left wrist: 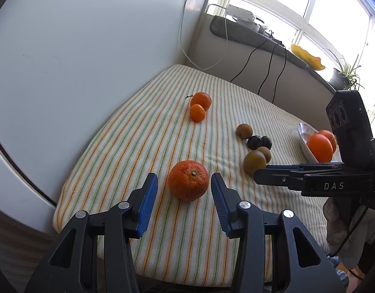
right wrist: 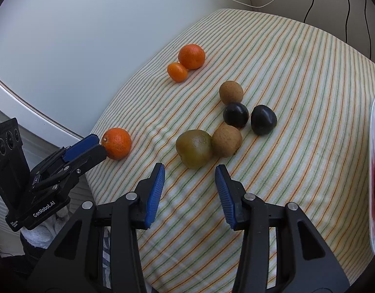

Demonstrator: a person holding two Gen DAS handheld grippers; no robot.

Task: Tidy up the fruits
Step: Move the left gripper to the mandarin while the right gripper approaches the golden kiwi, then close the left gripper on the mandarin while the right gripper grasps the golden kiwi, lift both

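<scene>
My left gripper (left wrist: 184,179) is open, its blue pads on either side of a large orange (left wrist: 188,180) on the striped cloth, not touching it; it also shows in the right wrist view (right wrist: 101,144) beside that orange (right wrist: 117,143). My right gripper (right wrist: 189,171) is open and empty, just short of a green-brown fruit (right wrist: 194,151). Behind it lie two brown kiwis (right wrist: 227,141) (right wrist: 231,92) and two dark plums (right wrist: 235,114) (right wrist: 263,119). Two smaller oranges (right wrist: 191,56) (right wrist: 177,72) touch farther back.
A white dish (left wrist: 305,144) with two oranges (left wrist: 320,147) stands at the cloth's right side; its rim shows in the right wrist view (right wrist: 374,171). A white wall is at the left. Cables (left wrist: 268,73) hang behind the table. The cloth's edge is near me.
</scene>
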